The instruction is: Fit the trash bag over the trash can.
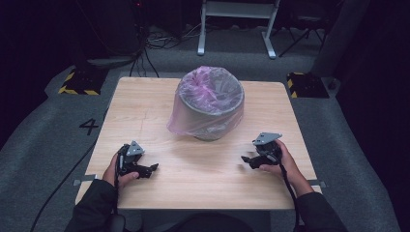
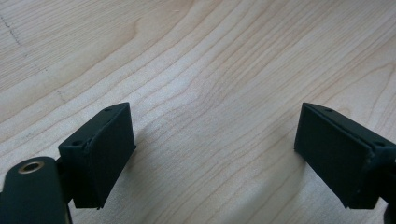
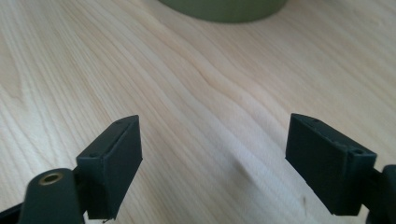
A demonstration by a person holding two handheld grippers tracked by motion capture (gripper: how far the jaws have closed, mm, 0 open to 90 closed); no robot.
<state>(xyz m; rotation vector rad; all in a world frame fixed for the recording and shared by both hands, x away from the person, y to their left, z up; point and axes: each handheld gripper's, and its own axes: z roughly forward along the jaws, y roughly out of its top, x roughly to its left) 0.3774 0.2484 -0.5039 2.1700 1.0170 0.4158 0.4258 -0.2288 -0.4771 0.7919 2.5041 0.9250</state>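
A grey round bin (image 1: 211,104) lined with a thin pink plastic bag (image 1: 193,121) stands at the middle of the wooden table (image 1: 145,96); the bag hangs loose over the rim and down the left side. My left gripper (image 1: 153,167) rests low over the table near the front left, jaws wide apart with bare wood between them (image 2: 212,135). My right gripper (image 1: 244,160) sits at the front right, pointing left, also open with nothing between its jaws (image 3: 212,149). The bin's grey base (image 3: 224,9) shows at the top edge of the right gripper view.
The table stands on grey carpet. Yellow-and-black striped blocks (image 1: 80,82) (image 1: 307,84) lie on the floor beyond the far corners, and a white frame (image 1: 237,24) stands behind. Cables trail from both grippers off the front edge.
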